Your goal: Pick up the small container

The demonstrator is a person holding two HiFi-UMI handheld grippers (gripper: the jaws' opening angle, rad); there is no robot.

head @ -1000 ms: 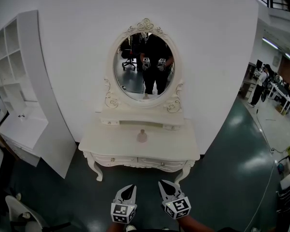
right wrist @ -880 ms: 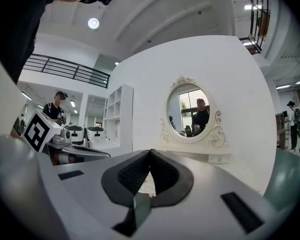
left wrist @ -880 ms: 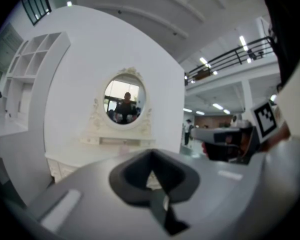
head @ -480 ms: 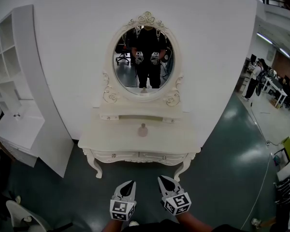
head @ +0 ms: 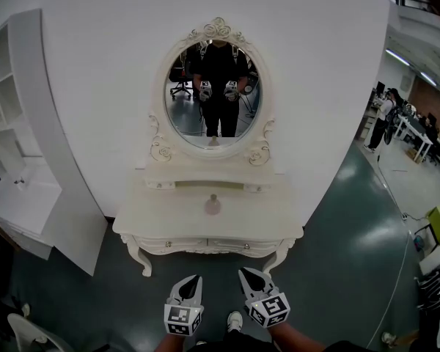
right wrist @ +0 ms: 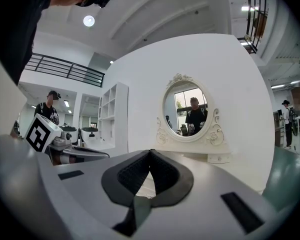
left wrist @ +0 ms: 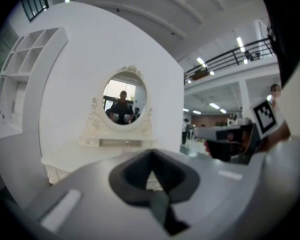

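A small pinkish container (head: 213,205) with a knobbed lid stands in the middle of a cream dressing table (head: 161,222), below its oval mirror (head: 213,94). My left gripper (head: 188,286) and right gripper (head: 251,281) hover side by side above the floor in front of the table, well short of the container. Both have their jaw tips together and hold nothing. In the left gripper view the shut left gripper (left wrist: 150,156) points at the table; the right gripper view shows the shut right gripper (right wrist: 150,155) doing the same. The container is hidden in both gripper views.
A white shelf unit (head: 18,145) stands at the left against the wall. Dark green floor (head: 345,248) spreads to the right, where people stand by desks (head: 414,134) far off. The mirror reflects the person with both grippers.
The view has drawn slightly closer to the dressing table and shifted a little. Both grippers stay shut, low in front of it.
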